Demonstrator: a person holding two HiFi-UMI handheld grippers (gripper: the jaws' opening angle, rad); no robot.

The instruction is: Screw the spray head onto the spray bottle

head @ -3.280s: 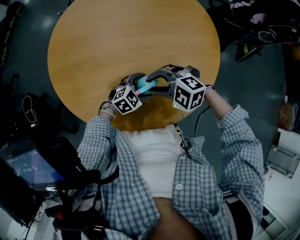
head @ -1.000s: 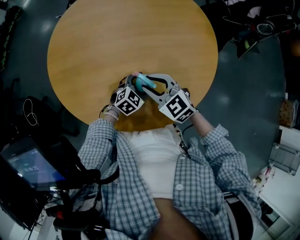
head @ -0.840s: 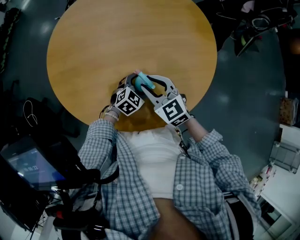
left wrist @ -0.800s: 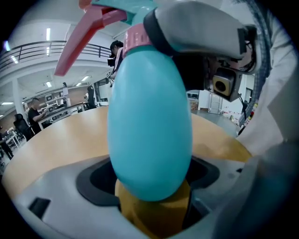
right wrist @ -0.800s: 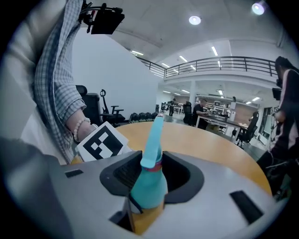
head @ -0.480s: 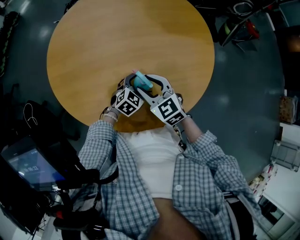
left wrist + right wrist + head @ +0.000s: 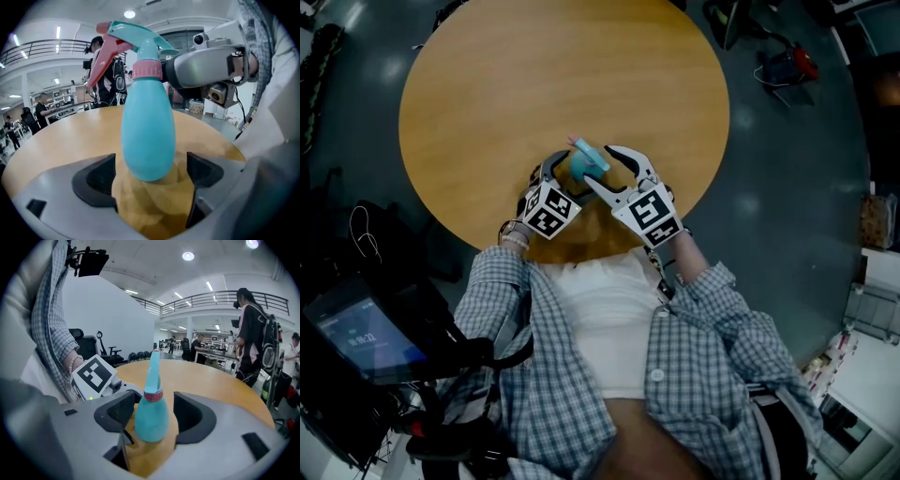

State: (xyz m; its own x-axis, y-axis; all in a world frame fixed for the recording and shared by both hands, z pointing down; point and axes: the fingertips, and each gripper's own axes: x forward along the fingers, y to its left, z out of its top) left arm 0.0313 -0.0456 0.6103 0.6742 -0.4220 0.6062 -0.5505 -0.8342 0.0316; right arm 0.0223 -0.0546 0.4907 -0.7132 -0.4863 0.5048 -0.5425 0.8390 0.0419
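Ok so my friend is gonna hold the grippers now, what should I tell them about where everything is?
Left gripper: open. Its jaws have just been opening and stand either side of the spray bottle without pressing on it.
Right gripper: open, also just opened, with its jaws apart around the same bottle.
Things: the bottle stands upright on the round table, near the person's edge. The spray head sits on its neck, pink collar down.
Done: head on, both grips released.
Left: the pictures can't show whether the collar is fully tight, so probably check it, then draw both grippers back.
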